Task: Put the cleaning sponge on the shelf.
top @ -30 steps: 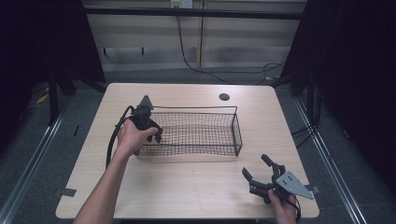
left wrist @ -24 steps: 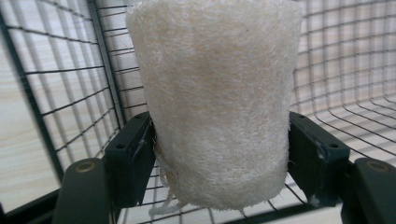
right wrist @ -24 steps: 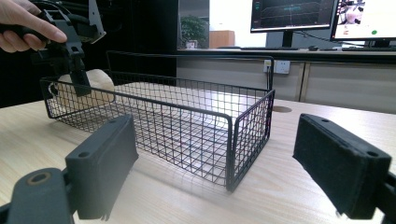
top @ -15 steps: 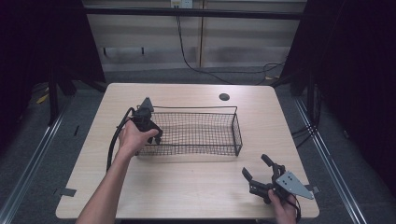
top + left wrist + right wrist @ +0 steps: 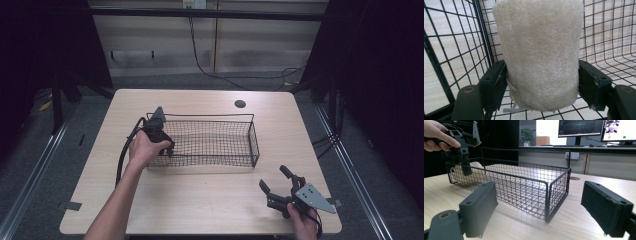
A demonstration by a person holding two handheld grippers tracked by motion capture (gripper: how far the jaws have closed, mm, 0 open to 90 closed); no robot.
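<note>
At basket's left end: left gripper (image 5: 541, 82) is reaching inside wire basket (image 5: 252, 135).
Loofah (image 5: 540, 52): sitting between its loosening jaws, pads touching.
Right gripper (image 5: 280, 186): resting released, near right.

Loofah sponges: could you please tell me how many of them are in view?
1: the loofah sponge sits between the left gripper's jaws, inside the wire basket at its left end. None seems hidden elsewhere.

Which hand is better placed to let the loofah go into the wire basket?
Left. The left gripper has the loofah between its jaws, just opening, inside the wire basket. The right gripper rests open near the table's edge.
</note>
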